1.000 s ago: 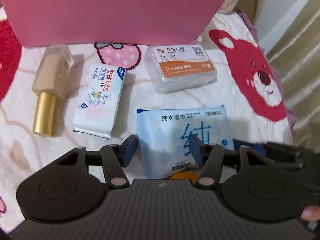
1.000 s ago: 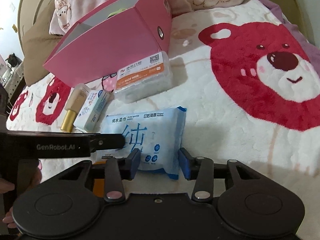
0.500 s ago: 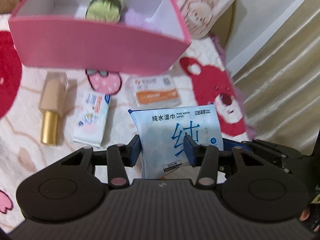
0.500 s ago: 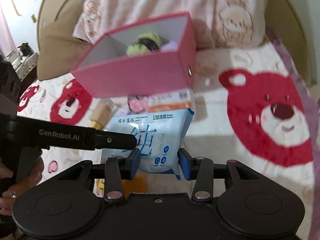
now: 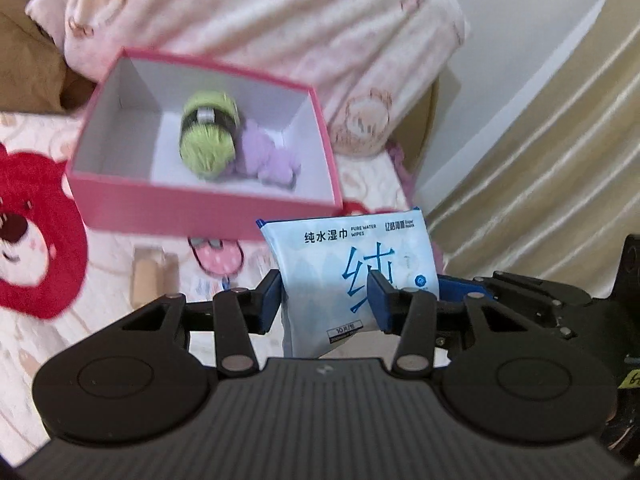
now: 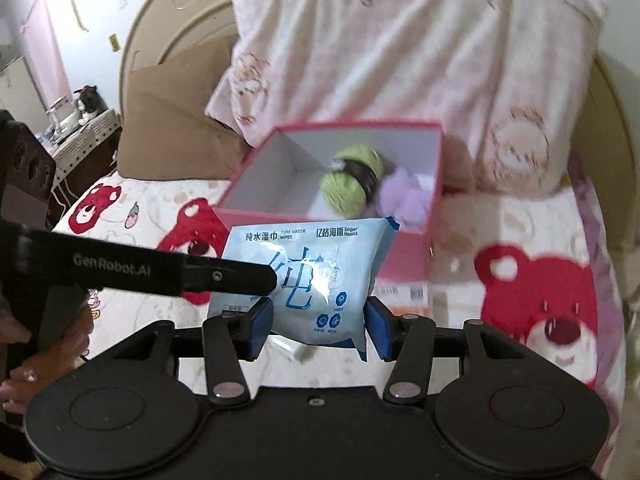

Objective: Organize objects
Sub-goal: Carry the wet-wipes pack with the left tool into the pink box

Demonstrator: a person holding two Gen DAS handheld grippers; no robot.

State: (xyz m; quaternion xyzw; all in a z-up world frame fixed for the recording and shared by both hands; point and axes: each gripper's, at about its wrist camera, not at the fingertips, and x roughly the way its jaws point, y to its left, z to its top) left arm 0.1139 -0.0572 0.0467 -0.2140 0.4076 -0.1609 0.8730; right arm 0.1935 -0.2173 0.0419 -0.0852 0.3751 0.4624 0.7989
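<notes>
**Wipes pack held aloft by two grippers, pink box beyond**

Item: pack of wet wipes (image 5: 352, 276), pale blue, printed "PURE WATER WIPES", held upright in the air above the bed (image 6: 520, 240), just in front of the near wall of the pink box (image 5: 200, 208).

Left hand-held gripper (image 5: 324, 300): blue pads pressed to the pack's lower half, one on each face, clamped on it. In the right wrist view its black arm reaches in from the left and meets the pack's front.

Right hand-held gripper (image 6: 318, 326): pads set against the pack's two lower side edges, gripping it as well.

Pink box, open top, white inside, resting on the bear-print bedcover. Contents: a green yarn ball (image 5: 208, 136) with a dark band, and a lilac fluffy item (image 5: 268, 156) touching it on the right.

On the bedcover below the box: a beige bottle (image 5: 148, 276), partly hidden by the left gripper, and a clear packet with an orange label (image 6: 404, 296), mostly hidden behind the pack.

Behind the box: a pink patterned pillow (image 6: 400, 60) and a brown cushion (image 6: 168, 140).
</notes>
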